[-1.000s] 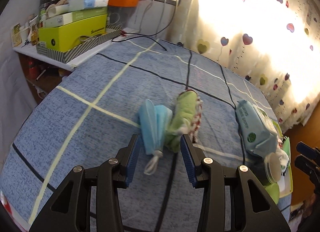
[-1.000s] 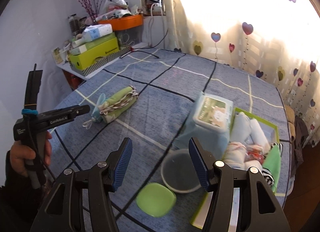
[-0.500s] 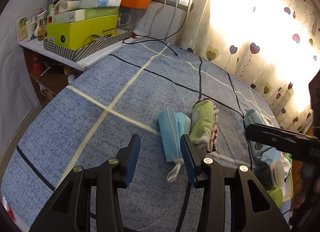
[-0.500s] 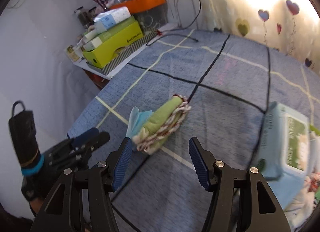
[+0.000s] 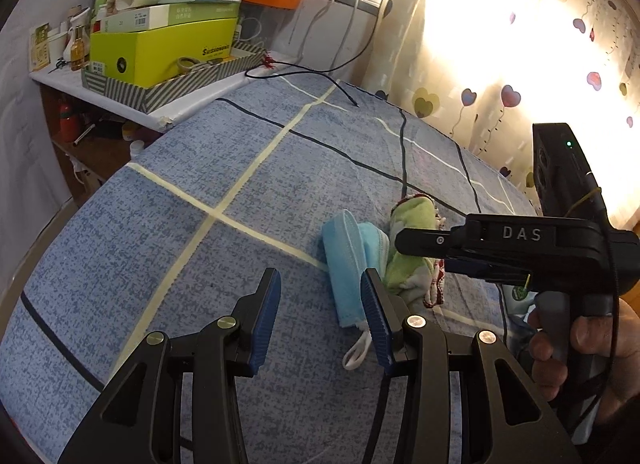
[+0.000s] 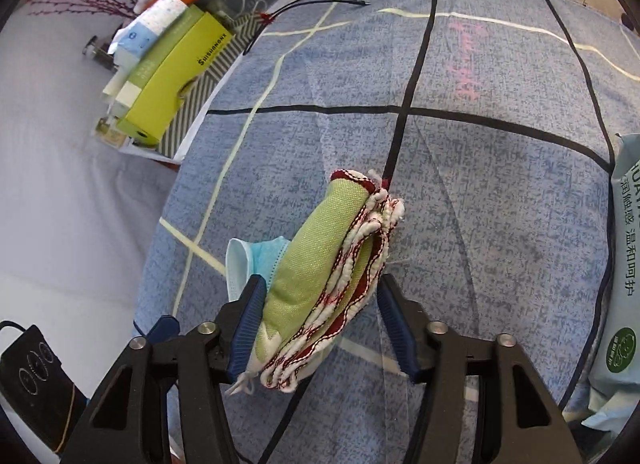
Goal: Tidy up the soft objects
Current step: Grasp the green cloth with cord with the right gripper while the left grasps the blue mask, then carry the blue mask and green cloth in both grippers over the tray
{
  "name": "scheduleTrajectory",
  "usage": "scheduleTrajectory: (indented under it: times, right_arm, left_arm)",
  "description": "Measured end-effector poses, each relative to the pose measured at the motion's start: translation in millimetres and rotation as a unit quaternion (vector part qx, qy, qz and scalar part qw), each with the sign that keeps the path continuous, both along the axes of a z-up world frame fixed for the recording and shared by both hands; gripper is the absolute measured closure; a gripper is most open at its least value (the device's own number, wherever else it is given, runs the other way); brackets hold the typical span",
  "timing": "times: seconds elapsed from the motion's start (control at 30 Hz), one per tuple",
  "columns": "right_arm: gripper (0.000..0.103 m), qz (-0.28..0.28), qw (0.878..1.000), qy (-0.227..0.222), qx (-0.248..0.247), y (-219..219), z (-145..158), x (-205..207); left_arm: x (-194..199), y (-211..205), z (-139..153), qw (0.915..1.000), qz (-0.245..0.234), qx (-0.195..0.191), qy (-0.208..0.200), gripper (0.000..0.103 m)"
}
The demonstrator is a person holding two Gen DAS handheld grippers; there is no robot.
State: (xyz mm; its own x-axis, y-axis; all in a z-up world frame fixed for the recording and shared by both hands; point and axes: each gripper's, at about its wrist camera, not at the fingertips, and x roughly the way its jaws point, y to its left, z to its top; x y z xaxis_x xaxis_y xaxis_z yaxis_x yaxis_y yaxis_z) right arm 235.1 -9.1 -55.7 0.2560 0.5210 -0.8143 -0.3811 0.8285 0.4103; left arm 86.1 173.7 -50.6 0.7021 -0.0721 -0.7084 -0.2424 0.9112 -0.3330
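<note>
1. Left gripper (image 5: 320,316) hangs with jaws spread and nothing between them, over the blue bedspread (image 5: 180,224). Just beyond its right finger lies the mask (image 5: 348,264), touching the green towel (image 5: 412,240). From the right, the right gripper (image 5: 404,242) reaches over the towel.
2. Right gripper (image 6: 320,324) straddles the folded towel (image 6: 320,264), jaws closing; the left pad (image 6: 248,320) touches it, the right stands clear. Behind the towel sits the mask (image 6: 252,260). Wipes (image 6: 624,284) lie at the right edge.

My bed's blue checked sheet (image 5: 208,192) spread before me, sunlit curtain with heart prints (image 5: 520,56) on the right, cluttered white shelf (image 5: 132,104) along the left, yellow-green box (image 5: 160,50) on it, pale wall (image 6: 52,124) behind
</note>
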Motion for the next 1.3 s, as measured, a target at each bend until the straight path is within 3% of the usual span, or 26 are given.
scheduleTrajectory:
  times: [0.03, 0.13, 0.47, 0.67, 0.77, 0.83, 0.93, 1.3]
  right_arm:
    - [0.072, 0.005, 1.0, -0.008, 0.002, -0.7, 2.8, -1.7]
    - [0.077, 0.008, 0.999, -0.031, -0.002, -8.2, 12.7, -4.1]
    - [0.078, 0.018, 0.996, -0.081, 0.009, -37.6, 45.4, -23.2]
    - [0.078, 0.023, 0.995, -0.092, 0.01, -45.6, 50.9, -32.0]
    - [0.078, 0.022, 0.995, -0.096, 0.012, -53.0, 53.1, -36.0]
    - [0.078, 0.022, 0.995, -0.101, 0.014, -57.2, 55.5, -39.4]
    - [0.078, 0.023, 0.994, -0.109, 0.02, -64.3, 60.7, -47.0]
    - [0.078, 0.017, 0.988, -0.148, 0.041, -98.5, 81.6, -84.6]
  left_arm:
    - [1.5, -1.8, 0.0, 1.0, -0.005, -0.001, 0.0, 0.06]
    - [7.3, -7.5, -1.1, 0.9998, -0.017, -0.006, 0.004, 0.06]
    - [38.8, -29.9, -12.3, 0.9978, -0.049, 0.016, 0.041, 0.06]
    - [57.7, -46.1, -24.2, 0.995, -0.049, 0.054, 0.068, 0.06]
    - [57.6, -49.4, -22.9, 0.9947, -0.046, 0.066, 0.064, 0.063]
    - [56.3, -51.4, -20.6, 0.9942, -0.044, 0.076, 0.062, 0.075]
    - [53.0, -54.8, -15.3, 0.9942, -0.045, 0.08, 0.055, 0.085]
    - [25.3, -70.8, 15.7, 0.9959, -0.055, 0.071, 0.007, 0.089]
